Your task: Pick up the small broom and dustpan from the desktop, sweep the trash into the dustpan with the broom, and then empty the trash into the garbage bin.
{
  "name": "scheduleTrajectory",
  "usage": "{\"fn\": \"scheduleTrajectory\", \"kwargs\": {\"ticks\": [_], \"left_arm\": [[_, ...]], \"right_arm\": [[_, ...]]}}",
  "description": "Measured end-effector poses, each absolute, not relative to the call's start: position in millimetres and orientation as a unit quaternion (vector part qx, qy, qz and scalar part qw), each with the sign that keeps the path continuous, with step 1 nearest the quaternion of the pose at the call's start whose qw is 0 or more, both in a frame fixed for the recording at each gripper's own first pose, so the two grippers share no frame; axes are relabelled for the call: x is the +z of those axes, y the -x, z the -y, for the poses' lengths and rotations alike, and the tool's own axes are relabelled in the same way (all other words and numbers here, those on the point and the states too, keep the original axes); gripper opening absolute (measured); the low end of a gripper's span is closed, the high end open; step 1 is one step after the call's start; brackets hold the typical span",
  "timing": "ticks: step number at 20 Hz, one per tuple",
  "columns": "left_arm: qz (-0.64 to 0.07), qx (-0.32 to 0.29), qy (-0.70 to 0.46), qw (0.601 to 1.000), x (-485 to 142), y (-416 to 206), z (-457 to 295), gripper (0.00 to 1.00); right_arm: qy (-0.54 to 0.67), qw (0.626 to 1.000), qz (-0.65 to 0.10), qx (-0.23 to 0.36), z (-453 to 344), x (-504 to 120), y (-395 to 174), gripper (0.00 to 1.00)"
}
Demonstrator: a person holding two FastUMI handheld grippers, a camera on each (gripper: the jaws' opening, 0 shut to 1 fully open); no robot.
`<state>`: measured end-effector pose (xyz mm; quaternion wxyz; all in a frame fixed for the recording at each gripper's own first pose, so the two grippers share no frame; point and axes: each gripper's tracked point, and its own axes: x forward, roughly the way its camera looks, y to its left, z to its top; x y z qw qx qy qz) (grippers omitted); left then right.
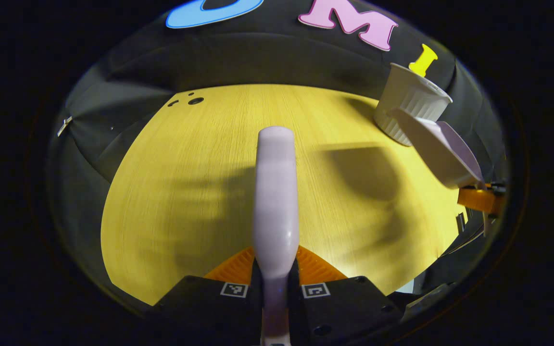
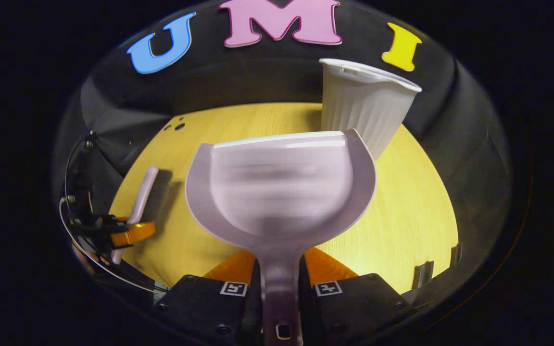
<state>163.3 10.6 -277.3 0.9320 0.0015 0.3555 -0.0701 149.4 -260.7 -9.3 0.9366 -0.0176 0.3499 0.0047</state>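
Note:
My left gripper point(image 1: 275, 269) is shut on the small pale lilac broom point(image 1: 276, 192), which points straight ahead over the yellow wooden desktop point(image 1: 185, 192). My right gripper point(image 2: 281, 274) is shut on the handle of the matching lilac dustpan point(image 2: 282, 192), held above the desk with its mouth facing the white ribbed garbage bin point(image 2: 366, 108). The pan's inside looks blurred, so I cannot tell whether it holds trash. In the left gripper view the dustpan point(image 1: 443, 151) hangs tilted just in front of the bin point(image 1: 409, 103) at the right. In the right gripper view the broom point(image 2: 141, 202) and left gripper point(image 2: 128, 234) are at the left.
The bin stands at the desk's far right corner, close to the black cloth wall. A few small dark marks point(image 1: 195, 101) sit at the far left of the desktop. Cables point(image 2: 72, 211) trail beside the left gripper.

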Motion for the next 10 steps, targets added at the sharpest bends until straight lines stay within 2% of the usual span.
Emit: {"fn": "scheduleTrajectory", "kwargs": {"ticks": [4, 8, 10], "left_arm": [[-0.375, -0.061, -0.009, 0.925, -288, -165, -9, 0.26], [-0.398, -0.056, -0.056, 0.914, -303, -169, -13, 0.27], [-0.412, -0.051, -0.075, 0.907, -306, -166, -15, 0.30]], "right_arm": [[0.028, 0.923, -0.383, 0.008, 264, -32, -144, 0.36], [0.033, 0.914, -0.403, 0.016, 260, -43, -142, 0.36], [0.038, 0.913, -0.405, 0.018, 257, -45, -144, 0.36]]}}
